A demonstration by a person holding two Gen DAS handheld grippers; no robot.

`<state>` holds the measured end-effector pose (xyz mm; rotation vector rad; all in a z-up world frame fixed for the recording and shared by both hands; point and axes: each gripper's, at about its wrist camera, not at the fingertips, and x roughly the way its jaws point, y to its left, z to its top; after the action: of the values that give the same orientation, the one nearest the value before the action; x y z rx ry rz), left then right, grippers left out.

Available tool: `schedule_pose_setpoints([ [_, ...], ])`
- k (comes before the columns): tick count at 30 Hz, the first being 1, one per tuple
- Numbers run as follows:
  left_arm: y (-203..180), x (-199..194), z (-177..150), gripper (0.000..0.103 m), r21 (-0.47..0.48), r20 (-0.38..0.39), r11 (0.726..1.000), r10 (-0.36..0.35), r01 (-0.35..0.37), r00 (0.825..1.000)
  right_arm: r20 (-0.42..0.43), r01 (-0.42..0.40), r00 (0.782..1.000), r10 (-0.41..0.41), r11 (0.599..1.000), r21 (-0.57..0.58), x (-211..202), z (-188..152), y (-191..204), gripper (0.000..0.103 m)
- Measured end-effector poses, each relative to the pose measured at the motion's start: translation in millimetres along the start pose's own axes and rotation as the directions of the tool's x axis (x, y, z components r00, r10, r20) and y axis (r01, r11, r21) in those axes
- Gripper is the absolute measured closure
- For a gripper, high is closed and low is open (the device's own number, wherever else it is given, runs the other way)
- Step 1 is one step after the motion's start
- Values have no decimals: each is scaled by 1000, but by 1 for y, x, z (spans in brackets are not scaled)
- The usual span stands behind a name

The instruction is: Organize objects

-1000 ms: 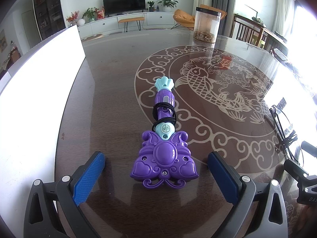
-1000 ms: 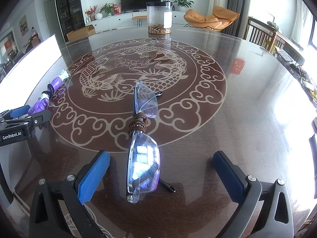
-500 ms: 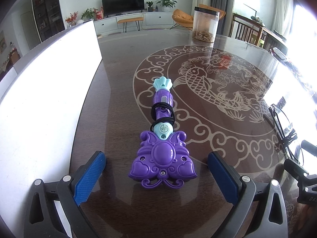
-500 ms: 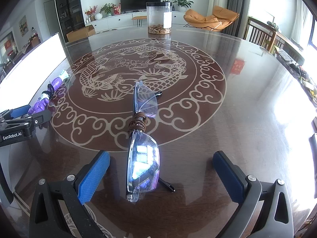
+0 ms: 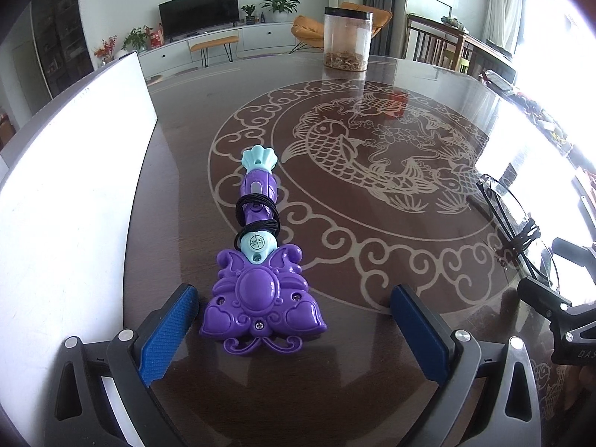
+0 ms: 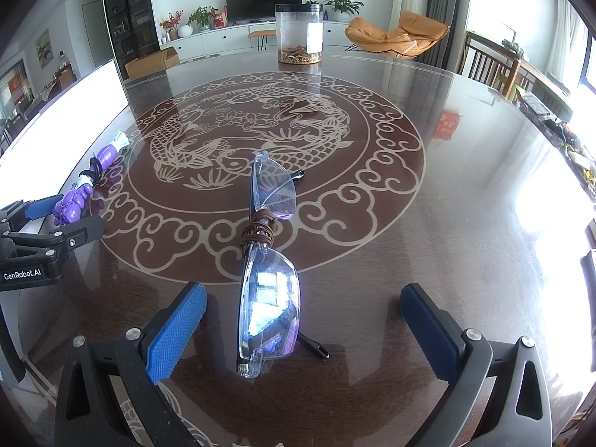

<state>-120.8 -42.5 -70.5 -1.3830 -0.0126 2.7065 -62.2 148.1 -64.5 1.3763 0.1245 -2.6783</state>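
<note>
Dark glossy wood fills both views: a round table [image 6: 465, 193] inlaid with a pale fish-and-cloud medallion, with a living room behind it. Straight ahead of both my grippers, at the table's far edge, stands a clear jar [image 5: 347, 39] with a black lid and brown bits at the bottom. My left gripper [image 5: 292, 322] is spread wide, its blue pads [image 5: 169, 329] hovering low over the table, and the broad butterfly-shaped end of a purple toy wand [image 5: 260, 260] lies between them, close to the left pad; its handle points away from me, a black cord [image 5: 257, 210] wound around it, ending in a teal shell tip. A large white board [image 5: 67, 193] lies flat just to the left of that gripper. My right gripper [image 6: 303, 326] is also spread wide, holding nothing. Between its fingers lies a pair of clear glasses [image 6: 266, 279], running lengthwise away from me, with a brown cord [image 6: 257, 232] wrapped around the bridge.
</note>
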Motion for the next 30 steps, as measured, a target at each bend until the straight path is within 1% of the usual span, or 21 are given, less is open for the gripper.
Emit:
schedule_pose_setpoints([
  [30,0,0,0,0,1,-1,1000,-2,2,1000,1,4,1000,-4,1000,5,3,0,0,0],
])
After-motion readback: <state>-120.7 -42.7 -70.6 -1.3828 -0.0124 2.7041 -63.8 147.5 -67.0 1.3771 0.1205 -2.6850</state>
